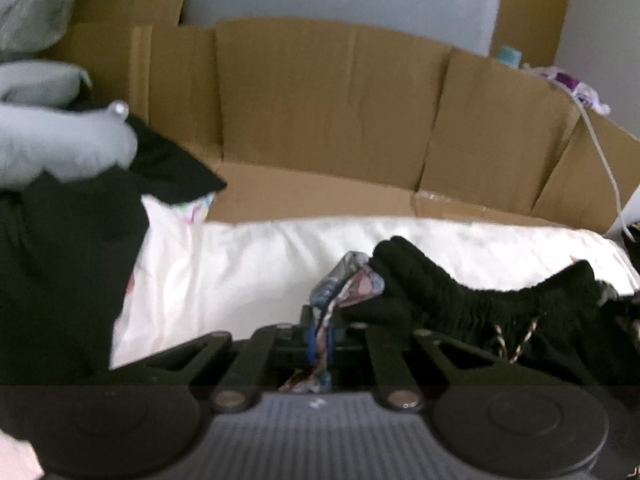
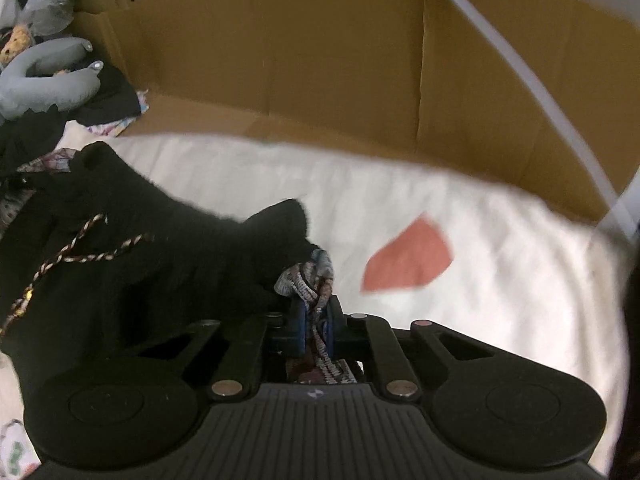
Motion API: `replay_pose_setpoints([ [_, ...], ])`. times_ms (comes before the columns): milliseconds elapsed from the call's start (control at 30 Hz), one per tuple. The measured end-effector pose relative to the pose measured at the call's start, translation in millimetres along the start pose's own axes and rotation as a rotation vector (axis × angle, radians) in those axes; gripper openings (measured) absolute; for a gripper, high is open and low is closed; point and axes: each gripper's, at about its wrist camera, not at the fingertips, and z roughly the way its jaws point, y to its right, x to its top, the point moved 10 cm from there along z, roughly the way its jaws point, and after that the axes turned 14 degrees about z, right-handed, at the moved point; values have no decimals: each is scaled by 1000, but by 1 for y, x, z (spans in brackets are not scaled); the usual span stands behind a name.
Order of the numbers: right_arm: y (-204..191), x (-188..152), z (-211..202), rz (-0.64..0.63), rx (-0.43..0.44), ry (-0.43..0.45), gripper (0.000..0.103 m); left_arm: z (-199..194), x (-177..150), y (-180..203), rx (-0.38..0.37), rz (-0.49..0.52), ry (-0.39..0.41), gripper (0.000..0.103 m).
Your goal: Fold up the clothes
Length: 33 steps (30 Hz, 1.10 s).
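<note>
While both claws pinch patterned cloth, the left gripper and right gripper each clamp one end of the garment, whose black waistband stretches between them. Its long axis runs sideways from claw to claw, with the drawstring hanging midway. Beneath lies a white sheet; cardboard stands behind.

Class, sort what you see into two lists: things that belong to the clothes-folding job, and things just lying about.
Part of the job:
- black garment with patterned lining
- left gripper, shut on the lining
- right gripper, shut on the lining
- white bedding underneath

Just lying about:
- cardboard box
- grey soft toy
- white cable
</note>
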Motion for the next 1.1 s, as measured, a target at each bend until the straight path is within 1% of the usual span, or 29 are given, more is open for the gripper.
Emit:
replay_pose_setpoints([
  [67,-1,14,-8,-33,-21,41,8,-5,9,-2,2,-3,27,5],
  [200,-2,41,-21,-50,-42,114,8,-13,27,-10,24,-20,85,5],
  [267,-2,52,-23,-55,-54,139,8,-12,34,-14,40,-25,98,5],
  [367,-4,66,-21,-75,-80,169,8,-4,43,-19,67,-25,102,6],
  [433,-7,75,-16,-87,-93,176,8,6,43,-23,78,-39,77,6],
  [467,-8,78,-13,-92,-100,177,9,11,43,-25,81,-47,62,8],
  [500,-9,80,-9,-96,-111,166,10,17,40,-26,75,-62,39,11],
  [533,-11,79,-2,-100,-126,139,14,22,38,-27,71,-73,12,14],
  [567,-13,79,5,-100,-140,116,26,25,35,-28,83,-75,-10,20],
  [600,-12,79,8,-89,-150,109,27,25,32,-30,105,-75,-24,22],
  [633,-9,79,6,-74,-154,115,28,21,31,-31,121,-75,-25,21],
  [700,-5,78,0,-47,-150,121,30,11,30,-31,129,-69,0,21],
  [767,-2,75,-9,-25,-124,113,30,-1,27,-28,133,-45,-8,21],
  [900,0,63,-35,15,-63,92,30,-28,20,-11,91,-59,0,21],
  [933,1,58,-42,26,-55,90,33,-37,18,-4,77,-63,5,21],
  [967,1,50,-50,35,-48,86,38,-43,16,3,64,-68,7,21],
  [1100,-3,16,-84,43,21,25,38,-70,1,31,9,-98,-7,21],
])
